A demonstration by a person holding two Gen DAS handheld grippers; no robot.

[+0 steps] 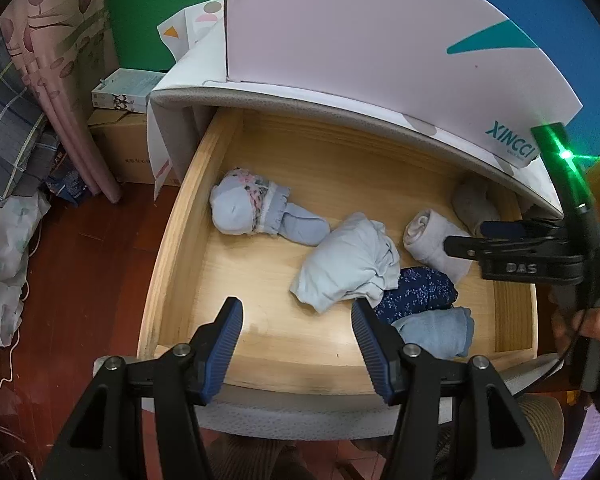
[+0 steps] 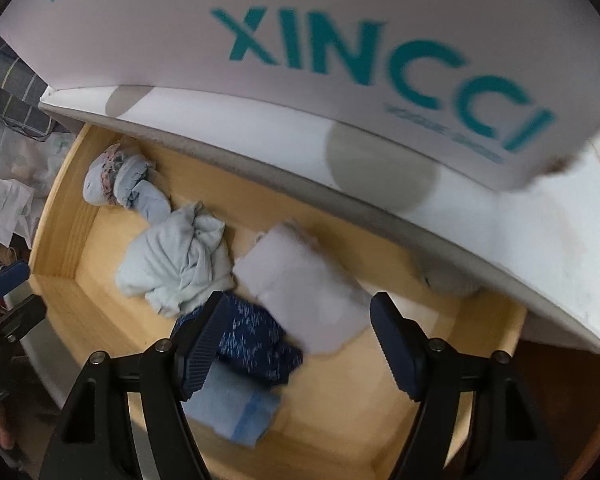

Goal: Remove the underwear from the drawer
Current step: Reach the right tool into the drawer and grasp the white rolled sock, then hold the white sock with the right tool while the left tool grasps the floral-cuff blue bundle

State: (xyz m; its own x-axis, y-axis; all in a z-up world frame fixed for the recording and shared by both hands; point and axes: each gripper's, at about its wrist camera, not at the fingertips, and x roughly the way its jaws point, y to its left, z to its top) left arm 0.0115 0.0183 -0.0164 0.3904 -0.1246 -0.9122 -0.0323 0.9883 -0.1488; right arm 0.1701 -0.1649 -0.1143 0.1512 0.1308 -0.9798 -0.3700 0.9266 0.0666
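Observation:
The wooden drawer [image 1: 188, 216] stands pulled open, also in the right wrist view [image 2: 64, 240]. Inside lie several rolled garments: a pale blue crumpled piece [image 1: 346, 264] [image 2: 172, 256], a navy dotted piece [image 1: 416, 292] [image 2: 256, 336], a white roll [image 1: 428, 240] [image 2: 304, 296], a light blue folded piece [image 1: 436, 332] [image 2: 232, 408], a blue floral bundle [image 1: 248, 208] [image 2: 116, 180]. My left gripper [image 1: 298, 316] is open and empty above the drawer's front. My right gripper [image 2: 296, 316] is open and empty over the white roll and navy piece; it shows in the left wrist view [image 1: 464, 240] by the white roll.
A white board marked XINCCI [image 1: 380, 40] [image 2: 340, 52] stands on the cabinet top [image 1: 340, 104] above the drawer. Left of the drawer are a pink curtain [image 1: 60, 80], cardboard boxes [image 1: 120, 152], plastic bags [image 1: 4, 264] and a red-brown floor [image 1: 92, 264].

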